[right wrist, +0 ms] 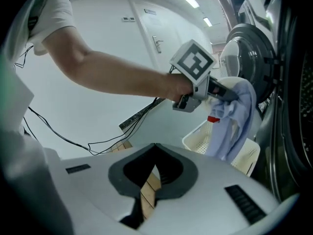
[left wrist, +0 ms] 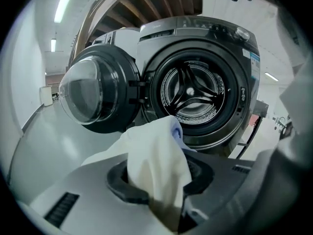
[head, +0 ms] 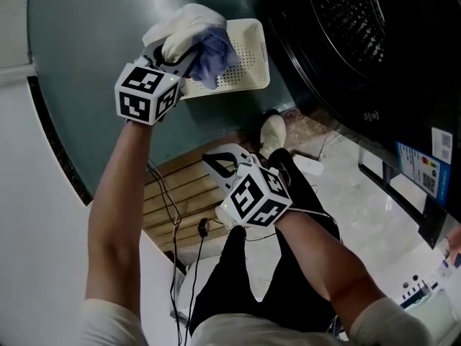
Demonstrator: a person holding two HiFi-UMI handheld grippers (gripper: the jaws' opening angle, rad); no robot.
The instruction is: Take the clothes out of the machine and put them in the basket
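Note:
My left gripper (head: 180, 56) is shut on a bundle of clothes (head: 193, 42), a white piece wrapped round a light blue one, hanging just above the cream perforated basket (head: 256, 49). In the left gripper view the white cloth (left wrist: 157, 165) fills the jaws and a bit of blue cloth (left wrist: 177, 131) peeks out behind it. Beyond it the washing machine (left wrist: 195, 82) stands with its door (left wrist: 90, 94) swung open and no clothes showing in the drum. My right gripper (head: 216, 161) hangs lower, shut and holding nothing. From the right gripper view, the blue cloth (right wrist: 234, 116) dangles over the basket (right wrist: 198, 140).
The dark machine front (head: 346, 42) fills the upper right, with stickers (head: 421, 168) on it. Wooden slats (head: 173, 193) and black cables (head: 171, 222) lie on the floor below. The person's shoe (head: 272, 132) stands beside the basket.

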